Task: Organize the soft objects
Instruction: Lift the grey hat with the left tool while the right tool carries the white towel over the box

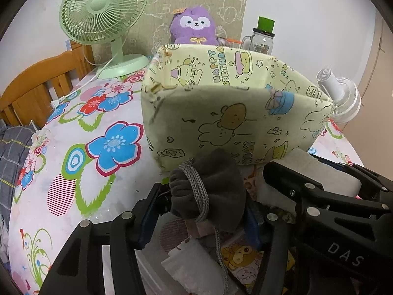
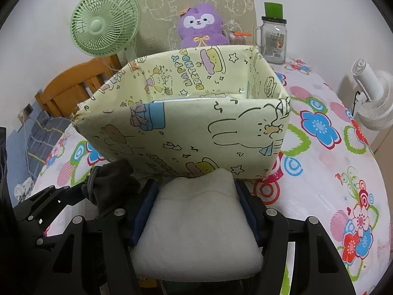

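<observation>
A yellow cartoon-print fabric box [image 1: 216, 123] [image 2: 186, 132] stands open-topped on the floral cloth just ahead of both grippers. My left gripper [image 1: 203, 204] is shut on a dark grey drawstring pouch [image 1: 213, 184], whose grey cord hangs down over it. The pouch sits bunched between the blue pads, below the box's front wall. My right gripper [image 2: 196, 186] is shut on a white soft foam block [image 2: 196, 226], squeezed between its fingers close to the box front. The right wrist view also shows the pouch [image 2: 113, 184] at lower left.
Behind the box sit a purple plush [image 1: 194, 24] [image 2: 202, 24], a green desk fan [image 1: 103, 9] [image 2: 105, 24] and a glass jar with a green lid [image 1: 264, 39] [image 2: 273, 41]. A white fan [image 2: 373, 98] stands at the right. Bear-print packets [image 1: 243, 255] lie under my left gripper.
</observation>
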A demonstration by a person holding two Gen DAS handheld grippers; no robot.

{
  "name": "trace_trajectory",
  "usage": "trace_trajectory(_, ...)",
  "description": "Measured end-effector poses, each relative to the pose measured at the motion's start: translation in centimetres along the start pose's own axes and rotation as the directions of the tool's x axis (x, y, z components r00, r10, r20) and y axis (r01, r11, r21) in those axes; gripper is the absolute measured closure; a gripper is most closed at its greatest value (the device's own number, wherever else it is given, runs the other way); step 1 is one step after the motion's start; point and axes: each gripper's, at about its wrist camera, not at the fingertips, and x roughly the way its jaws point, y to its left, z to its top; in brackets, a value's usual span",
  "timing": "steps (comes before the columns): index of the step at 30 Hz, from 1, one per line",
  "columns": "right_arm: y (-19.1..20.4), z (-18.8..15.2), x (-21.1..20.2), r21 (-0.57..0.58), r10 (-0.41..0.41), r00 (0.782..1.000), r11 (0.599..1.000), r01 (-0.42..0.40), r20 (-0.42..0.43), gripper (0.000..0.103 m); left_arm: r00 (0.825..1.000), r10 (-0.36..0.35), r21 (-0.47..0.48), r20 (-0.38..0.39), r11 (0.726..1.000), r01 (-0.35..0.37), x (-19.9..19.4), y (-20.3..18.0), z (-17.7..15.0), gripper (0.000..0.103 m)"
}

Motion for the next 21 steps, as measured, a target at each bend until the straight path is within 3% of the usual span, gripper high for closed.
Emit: trace_trajectory(21, 0.7, -0.3, -5.3, -0.008, 0.0, 0.994, 1.0, 0.001, 0.112, 0.037, 0.996, -0.005, 0.015, 0.094, 1.0, 0.004, -4.7, -0.9, 0.1, 0.042)
